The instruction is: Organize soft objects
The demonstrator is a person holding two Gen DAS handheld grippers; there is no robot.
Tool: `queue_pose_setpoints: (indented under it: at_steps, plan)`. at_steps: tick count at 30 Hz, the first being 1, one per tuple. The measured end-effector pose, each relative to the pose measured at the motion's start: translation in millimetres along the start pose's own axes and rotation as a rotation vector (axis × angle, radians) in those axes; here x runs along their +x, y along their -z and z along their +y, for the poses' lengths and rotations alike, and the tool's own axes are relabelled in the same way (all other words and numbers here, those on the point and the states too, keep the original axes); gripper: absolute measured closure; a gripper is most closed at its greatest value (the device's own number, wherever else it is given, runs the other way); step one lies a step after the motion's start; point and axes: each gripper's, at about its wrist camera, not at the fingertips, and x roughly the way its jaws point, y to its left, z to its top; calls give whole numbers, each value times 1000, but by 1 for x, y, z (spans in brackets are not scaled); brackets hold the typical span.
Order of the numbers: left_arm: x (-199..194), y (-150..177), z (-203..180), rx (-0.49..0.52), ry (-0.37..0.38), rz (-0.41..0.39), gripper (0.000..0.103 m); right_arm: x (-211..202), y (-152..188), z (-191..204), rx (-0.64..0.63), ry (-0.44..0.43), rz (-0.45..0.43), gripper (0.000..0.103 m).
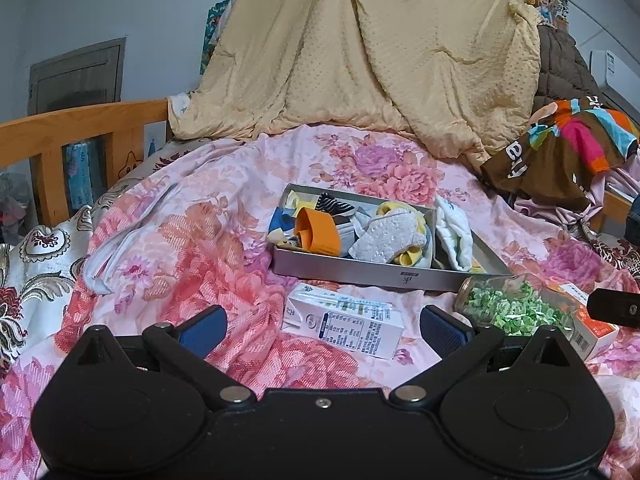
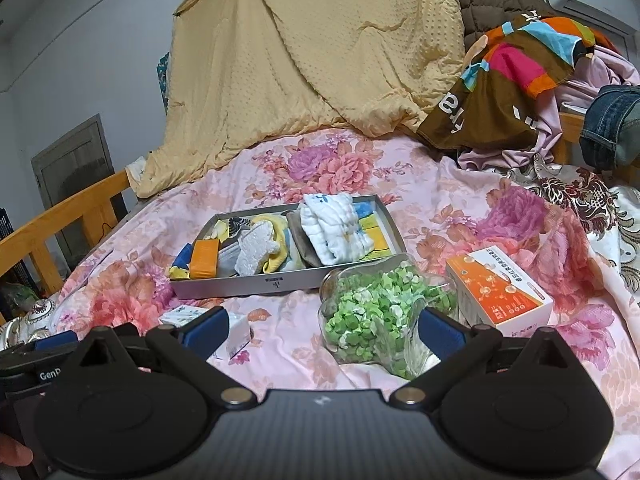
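Left wrist view: we look across a bed covered by a pink floral quilt (image 1: 208,216). Our left gripper (image 1: 323,326) hangs above it with its blue pads spread wide and nothing between them; a white carton (image 1: 344,320) lies flat on the quilt just past the fingers. In the right wrist view, our right gripper (image 2: 322,326) is likewise spread and empty, poised over a glass jar (image 2: 384,312) lying on its side.

The task's soft things already sit in a grey metal tray (image 1: 360,270) near the middle of the bed. It appears to have two compartments: the larger holds a jumble of small socks (image 1: 340,226) — orange, striped, white and yellow — and the smaller holds a folded white cloth (image 2: 336,228) with yellow fabric beneath it. The jar is packed with small green and white pieces. An orange and white box (image 2: 500,290) rests just beside the jar.

We judge that sorting is nearly done. If any item is still to be tucked in, we would approach from above, pinch the fabric at a thick fold, and keep clear of the tray's rim so the light tray does not slide on the soft quilt.
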Motion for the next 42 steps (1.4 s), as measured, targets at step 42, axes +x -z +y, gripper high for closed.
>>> queue_pose_setpoints:
  at_steps: [42]
  plan:
    - [6, 5, -4, -4, 90, 50, 1, 18, 10, 0, -16, -4, 66, 0]
